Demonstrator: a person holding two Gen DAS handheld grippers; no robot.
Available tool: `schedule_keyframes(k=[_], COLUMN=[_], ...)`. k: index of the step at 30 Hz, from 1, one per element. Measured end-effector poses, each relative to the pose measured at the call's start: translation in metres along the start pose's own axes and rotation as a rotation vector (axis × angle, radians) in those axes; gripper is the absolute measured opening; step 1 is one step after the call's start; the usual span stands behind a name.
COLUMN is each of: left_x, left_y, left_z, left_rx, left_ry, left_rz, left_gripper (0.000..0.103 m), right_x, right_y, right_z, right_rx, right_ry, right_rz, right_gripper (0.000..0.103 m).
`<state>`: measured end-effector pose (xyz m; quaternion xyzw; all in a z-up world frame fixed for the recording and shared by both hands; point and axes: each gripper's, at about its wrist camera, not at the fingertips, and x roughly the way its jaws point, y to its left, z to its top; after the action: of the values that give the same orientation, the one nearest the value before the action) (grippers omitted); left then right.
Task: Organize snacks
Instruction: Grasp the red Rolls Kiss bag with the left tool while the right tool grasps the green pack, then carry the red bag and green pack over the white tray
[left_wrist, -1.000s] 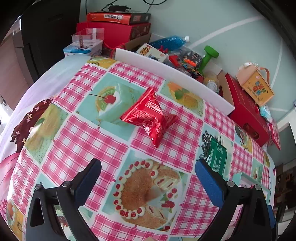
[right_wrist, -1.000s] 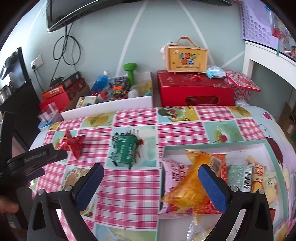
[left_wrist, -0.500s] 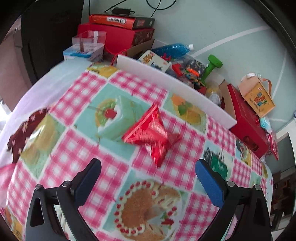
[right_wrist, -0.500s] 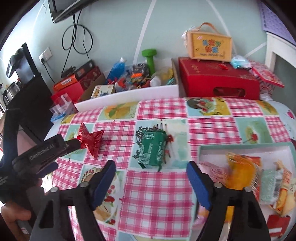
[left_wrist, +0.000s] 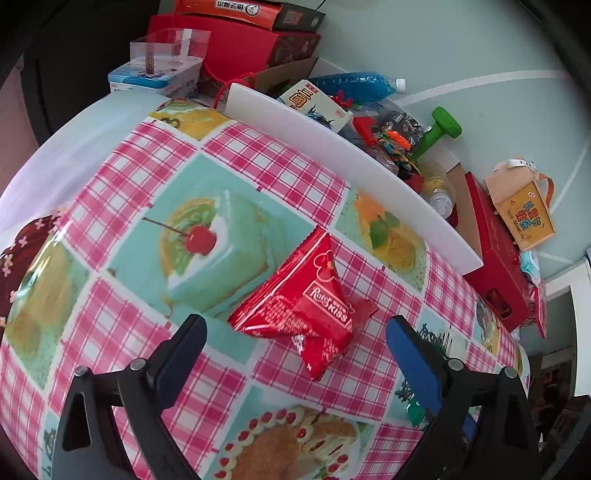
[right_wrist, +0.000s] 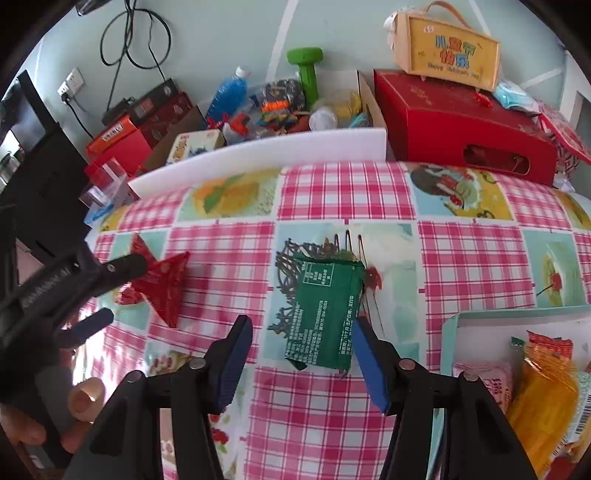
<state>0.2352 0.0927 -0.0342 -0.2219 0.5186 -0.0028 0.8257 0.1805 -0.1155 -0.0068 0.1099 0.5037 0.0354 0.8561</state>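
Observation:
A red triangular snack packet lies on the checked tablecloth. My left gripper is open, its jaws either side of the packet's near end. The packet also shows in the right wrist view, with the left gripper at it. A green snack packet lies flat mid-table. My right gripper is open, its jaws flanking the green packet's near end. A pale green box at the right holds several snack packets, one orange.
A white board edges the table's far side. Behind it lie a cardboard box of toys, a green dumbbell, red boxes and a yellow case. A clear plastic box stands at the far left.
Both grippers have moved forward and down. The left has closed in on the red packet. The right swung left from the snack box to the green packet and its jaws narrowed.

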Motion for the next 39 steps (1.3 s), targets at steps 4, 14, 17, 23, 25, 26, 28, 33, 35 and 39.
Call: schedule_keyframes(k=[4,14,17,23,25,26,28,33,35,39], left_x=[0.007,0.022,0.021,0.018,0.016,0.014,0.012,0.005,0.002,-0.007], left_y=[0.0,-0.001,-0.003,-0.008,-0.009,-0.009,-0.009,-0.009,-0.009,-0.008], left_z=[0.005,0.007,0.004,-0.005,-0.011,-0.016,-0.023,-0.039,-0.045,-0.057], left_rx=[0.005,-0.015,-0.006,0.012,0.014,0.012,0.009,-0.005,-0.021,-0.037], left_ry=[0.0,0.018,0.031,0.052,0.054,0.056,0.06,0.08,0.081,0.082], left_rz=[0.007,0.01,0.01,0.026,0.026,0.023,0.02,0.026,0.025,0.032], left_gripper=[0.097,0.07,0.057,0.057,0.057,0.057,0.057,0.057,0.057,0.057], right_x=[0.013,0.032,0.033,0.034,0.032,0.031,0.031,0.026,0.024,0.013], right_y=[-0.004,-0.008,-0.007,-0.004,-0.004,-0.004,-0.004,-0.002,-0.002,-0.002], right_z=[0.0,0.001,0.003,0.003,0.001,0.0,-0.004,-0.016,-0.02,-0.03], right_rx=[0.004,-0.011,-0.017,-0.036,-0.045,-0.047,-0.045,-0.059,-0.059,-0.046], right_ry=[0.022,0.035,0.035,0.033,0.033,0.034,0.034,0.036,0.04,0.032], right_rz=[-0.022,-0.05,-0.055,-0.084,-0.09,-0.091,-0.09,-0.109,-0.108,-0.095], right_gripper=[0.054,0.051,0.05,0.044,0.043,0.043,0.043,0.042,0.042,0.042])
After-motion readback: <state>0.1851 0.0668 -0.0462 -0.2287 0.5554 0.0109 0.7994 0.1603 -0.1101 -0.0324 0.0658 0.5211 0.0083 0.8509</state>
